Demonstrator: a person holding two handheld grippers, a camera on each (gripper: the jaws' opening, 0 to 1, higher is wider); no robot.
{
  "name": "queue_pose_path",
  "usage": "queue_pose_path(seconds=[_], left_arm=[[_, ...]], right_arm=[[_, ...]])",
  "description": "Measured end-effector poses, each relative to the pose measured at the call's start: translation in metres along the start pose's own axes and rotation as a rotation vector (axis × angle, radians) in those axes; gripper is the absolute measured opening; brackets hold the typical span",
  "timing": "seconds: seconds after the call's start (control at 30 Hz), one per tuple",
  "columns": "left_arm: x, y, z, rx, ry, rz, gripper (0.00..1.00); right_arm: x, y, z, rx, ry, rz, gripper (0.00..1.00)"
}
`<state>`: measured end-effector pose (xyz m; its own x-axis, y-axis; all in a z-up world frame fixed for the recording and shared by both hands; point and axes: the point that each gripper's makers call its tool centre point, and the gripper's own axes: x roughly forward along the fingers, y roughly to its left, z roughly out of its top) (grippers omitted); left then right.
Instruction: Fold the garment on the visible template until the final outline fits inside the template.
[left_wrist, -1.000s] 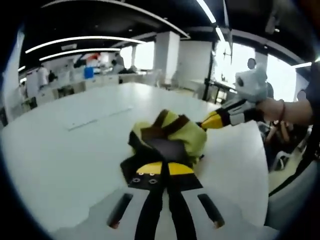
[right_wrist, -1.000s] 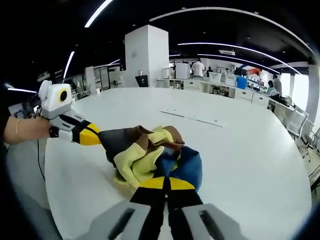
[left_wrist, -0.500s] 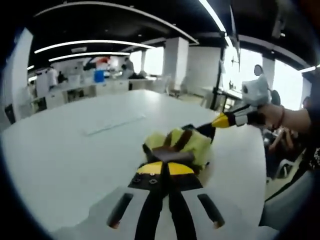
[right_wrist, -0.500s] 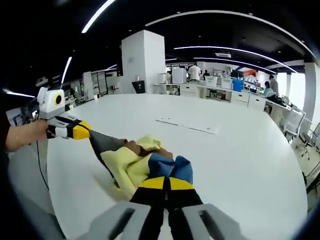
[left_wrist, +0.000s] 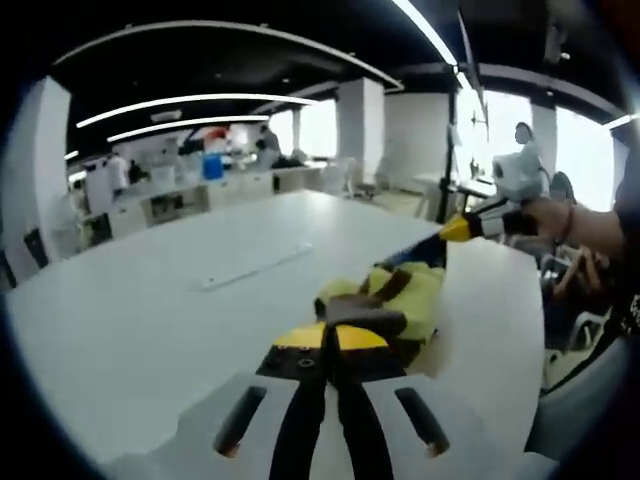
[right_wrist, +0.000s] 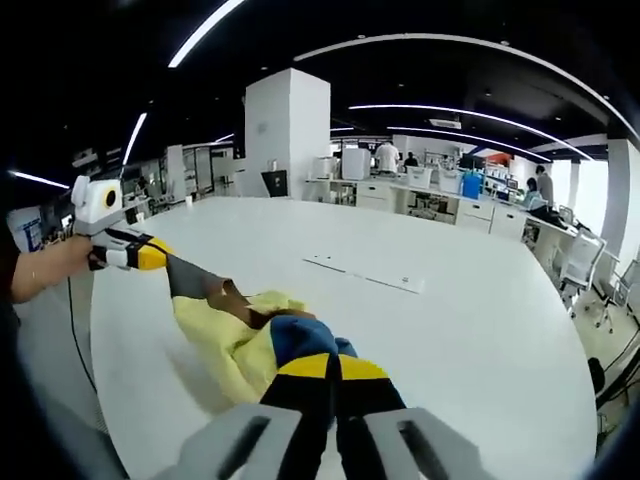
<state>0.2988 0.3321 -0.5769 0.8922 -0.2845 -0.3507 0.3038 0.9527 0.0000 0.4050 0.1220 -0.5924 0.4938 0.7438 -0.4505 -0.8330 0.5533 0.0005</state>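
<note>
Gripping garment (right_wrist: 245, 335), both tools (white table (right_wrist: 470, 330))

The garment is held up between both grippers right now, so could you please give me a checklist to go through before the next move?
1. Left gripper shut on the garment: ok, brown fabric is pinched at its tips.
2. Right gripper shut on the garment: ok, blue fabric is bunched at its tips.
3. Garment spread flat: not ok, it stretches between the grippers, bunched and creased.
4. Template located: cannot tell, only a pale strip lies further back on the table.
5. Garment over the table: ok.
</note>
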Motion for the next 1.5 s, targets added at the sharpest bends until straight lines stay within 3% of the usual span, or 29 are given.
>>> queue_pose_path(seconds=[0.33,0.5,0.67,0.93,1.3,1.5], left_arm=[[0.001,0.022,0.021,0.012,-0.039,0.048,0.0],[0.01,0.035,0.034,0.029,-0.031,0.062,0.0],[0.021,0.052,0.048,-0.013,-0.054,0.073,0.0],[0.046,0.077,0.055,-0.039,-0.055,0.084,0.0],[0.093,0.117,0.04,-0.094,-0.018,0.134,0.0],[0.122,0.136,0.017,-0.12,0.03,0.159,0.0]], right_arm=[[-0.004,-0.016,0.023,-0.022,-0.038,-0.024,0.0],[0.0,-0.029,0.037,-0.038,-0.047,-0.045,0.0],[0.006,-0.042,0.049,-0.034,-0.058,-0.064,0.0],[0.026,-0.062,0.063,-0.015,-0.073,-0.082,0.0],[0.073,-0.1,0.06,0.086,-0.05,-0.154,0.0],[0.101,-0.114,0.05,0.125,-0.029,-0.139,0.0]])
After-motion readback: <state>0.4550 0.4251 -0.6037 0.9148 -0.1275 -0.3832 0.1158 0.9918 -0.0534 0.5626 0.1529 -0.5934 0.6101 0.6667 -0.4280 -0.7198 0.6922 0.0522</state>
